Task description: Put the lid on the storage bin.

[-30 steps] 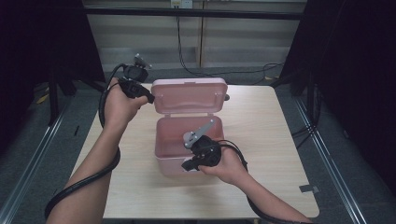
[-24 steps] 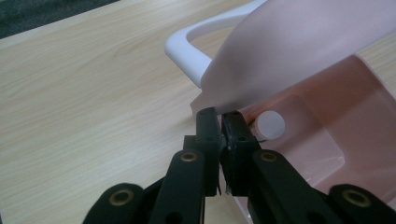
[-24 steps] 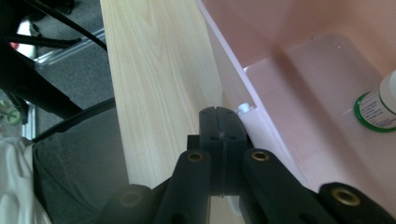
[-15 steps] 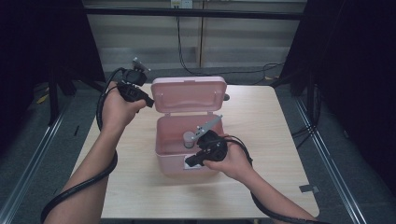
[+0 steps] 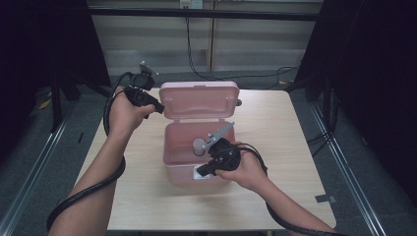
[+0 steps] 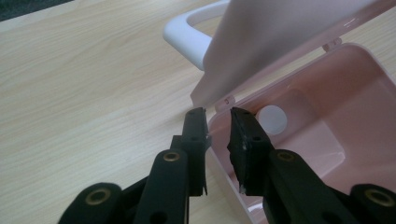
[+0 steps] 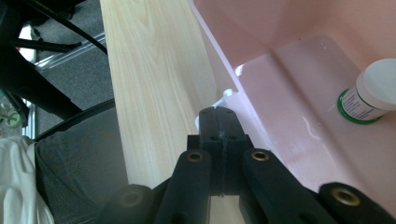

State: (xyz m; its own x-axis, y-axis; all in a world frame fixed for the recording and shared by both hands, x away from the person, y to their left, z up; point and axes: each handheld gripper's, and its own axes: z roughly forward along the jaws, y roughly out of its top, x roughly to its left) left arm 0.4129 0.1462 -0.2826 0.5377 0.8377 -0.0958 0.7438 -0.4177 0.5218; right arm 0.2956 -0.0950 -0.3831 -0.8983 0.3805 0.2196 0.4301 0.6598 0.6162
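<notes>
At the bottom centre of the high view, your right gripper (image 5: 202,171) sits at the near front wall of the pink box (image 5: 173,147). Its jaws are pressed fully together, and in the right gripper view (image 7: 217,116) they meet at the box's front edge beside a small white latch tab (image 7: 229,95); whether they pinch anything there you cannot tell. Just beyond, on the box floor, stands a small white-capped bottle (image 7: 371,91), toward the right edge of that view and a little farther into the box than the closed jaws. Farther back and to the upper left of the high view, your left gripper (image 5: 158,107) is at the left edge of the raised lid (image 5: 199,98). Its jaws have just been opening and now stand a narrow gap apart in the left gripper view (image 6: 217,122), straddling the box's back corner below the lid's hinge with nothing pressed between the pads. The lid stands upright with its long axis running left to right across the frame, and the right hand is the nearer one to the bottle.
</notes>
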